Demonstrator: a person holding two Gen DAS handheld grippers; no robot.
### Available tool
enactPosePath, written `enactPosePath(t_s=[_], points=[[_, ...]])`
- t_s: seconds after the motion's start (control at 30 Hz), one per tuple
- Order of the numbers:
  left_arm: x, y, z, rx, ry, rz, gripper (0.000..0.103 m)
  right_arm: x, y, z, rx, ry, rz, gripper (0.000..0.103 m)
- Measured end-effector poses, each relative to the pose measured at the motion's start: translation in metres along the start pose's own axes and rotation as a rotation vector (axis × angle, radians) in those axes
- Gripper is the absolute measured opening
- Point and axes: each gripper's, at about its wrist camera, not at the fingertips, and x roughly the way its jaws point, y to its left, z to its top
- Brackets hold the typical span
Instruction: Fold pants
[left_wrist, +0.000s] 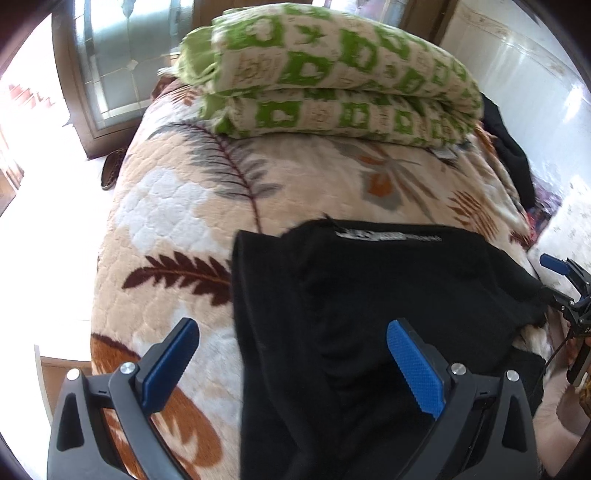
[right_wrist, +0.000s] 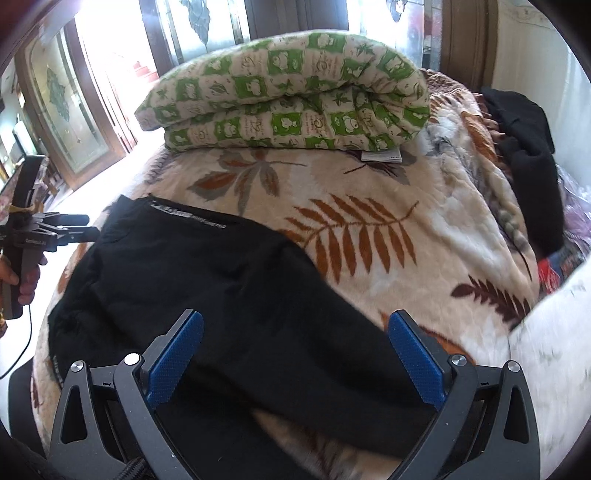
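The black pants (right_wrist: 207, 291) lay spread on the leaf-patterned bedspread (right_wrist: 369, 206), short of the folded green quilt (right_wrist: 288, 96). Both the left gripper (left_wrist: 291, 358) and the right gripper (right_wrist: 295, 354) hovered above them, jaws wide and empty. The fold appeared at an early or intermediate stage; the next move probably called for pinching an edge in each gripper.

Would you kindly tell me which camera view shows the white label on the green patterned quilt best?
The right wrist view: the white label sits sharp and unobstructed under the green patterned quilt, against the blanket. In the left wrist view it is only a small, blurred patch at the quilt's right end.
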Motion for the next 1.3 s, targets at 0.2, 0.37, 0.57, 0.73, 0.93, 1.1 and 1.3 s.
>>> enactPosePath(t_s=[0.2, 0.37, 0.57, 0.73, 0.93, 1.1, 1.3], points=[[0.022, 0.015, 0.011, -0.048, 0.012, -0.004, 0.103, 0.036, -0.003, 0.017, -0.020, 0.041, -0.018, 0.101], [0.041, 0.021, 0.025, -0.082, 0.029, -0.010, 0.103, 0.063, -0.006, 0.027, -0.015, 0.084, -0.011, 0.097], [0.053, 0.014, 0.035, -0.034, 0.030, 0.041, 0.101, 0.088, -0.004, 0.019, -0.028, 0.144, 0.006, 0.080], [0.058, -0.013, 0.034, 0.078, 0.015, 0.097, 0.075, 0.079, 0.002, 0.021, -0.050, 0.114, 0.016, 0.024], [0.046, -0.034, 0.031, 0.152, -0.029, 0.119, 0.036, 0.063, 0.015, 0.022, -0.094, 0.088, 0.031, 0.012], [0.018, -0.039, 0.034, 0.166, -0.079, 0.046, 0.018, 0.034, 0.017, 0.026, -0.074, 0.040, 0.048, 0.011], [-0.026, -0.041, 0.027, 0.175, -0.155, -0.035, 0.013, 0.002, 0.025, 0.027, -0.065, -0.013, 0.057, 0.011]])
